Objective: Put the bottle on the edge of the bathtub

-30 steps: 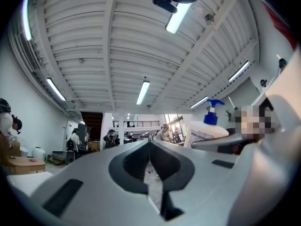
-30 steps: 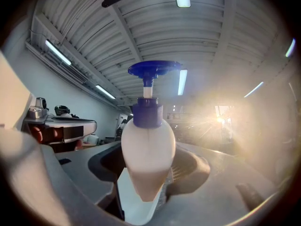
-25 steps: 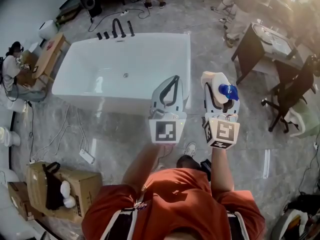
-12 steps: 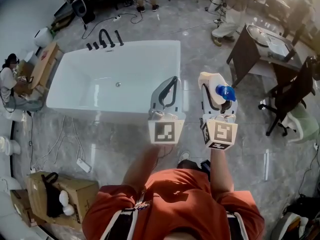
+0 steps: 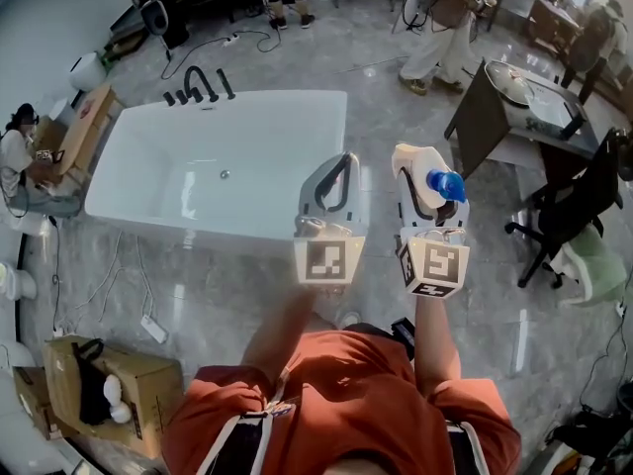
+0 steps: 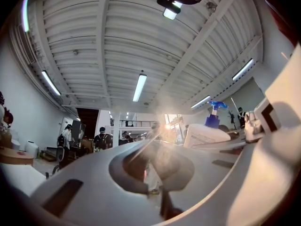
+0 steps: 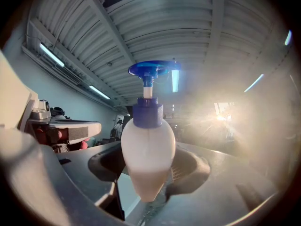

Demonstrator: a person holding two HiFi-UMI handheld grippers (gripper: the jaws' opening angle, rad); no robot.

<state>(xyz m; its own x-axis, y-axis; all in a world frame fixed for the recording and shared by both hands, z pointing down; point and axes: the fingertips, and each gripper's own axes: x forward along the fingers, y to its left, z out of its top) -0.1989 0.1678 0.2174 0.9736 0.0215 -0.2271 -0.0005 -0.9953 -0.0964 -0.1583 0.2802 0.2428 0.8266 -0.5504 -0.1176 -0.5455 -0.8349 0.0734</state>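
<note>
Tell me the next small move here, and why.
Probably carry the right gripper forward and to the left, toward the right-hand rim of the bathtub. Its jaws are closed on the bottle, which is held in the air over the floor, short of the tub and to its right, so it has to reach the rim before it can be lowered.

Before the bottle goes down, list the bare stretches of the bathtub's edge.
On the bathtub, the near long edge and the right end, closest to the bottle, are bare. Crowded: the far edge's left end, by the black faucet.
</note>
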